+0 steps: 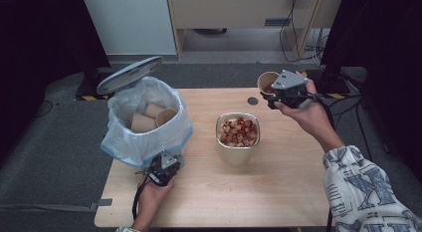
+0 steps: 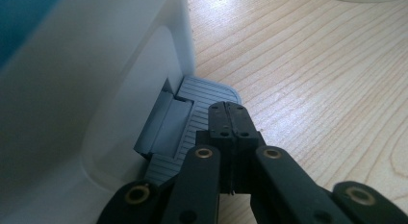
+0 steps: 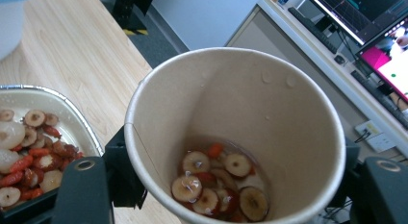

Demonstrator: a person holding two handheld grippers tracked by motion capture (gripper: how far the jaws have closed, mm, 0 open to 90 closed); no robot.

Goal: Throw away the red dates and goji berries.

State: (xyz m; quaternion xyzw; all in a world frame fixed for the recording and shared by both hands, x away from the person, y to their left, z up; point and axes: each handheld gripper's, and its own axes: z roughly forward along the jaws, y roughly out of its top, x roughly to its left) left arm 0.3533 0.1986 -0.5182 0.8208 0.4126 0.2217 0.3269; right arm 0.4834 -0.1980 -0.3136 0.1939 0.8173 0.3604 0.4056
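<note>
above wooden table [image 1: 288,162], paper cup [image 3: 235,137] clamped between right gripper [image 1: 278,95] jaws; left gripper [image 2: 230,119] jaws closed on pedal [image 2: 192,113]

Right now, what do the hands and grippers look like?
Both grippers are black with two jaws. The left gripper trails a black cable; its linkage arms carry brass-coloured pivots. The right gripper bears a grey three-cornered plate. The right arm's sleeve is white with blue lettering.

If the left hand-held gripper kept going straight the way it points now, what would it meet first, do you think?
Probably the bin's white wall. The left hand-held gripper, jaws shut, sits over the grey pedal, pointing toward the bin's base, though depth is hard to judge.
</note>
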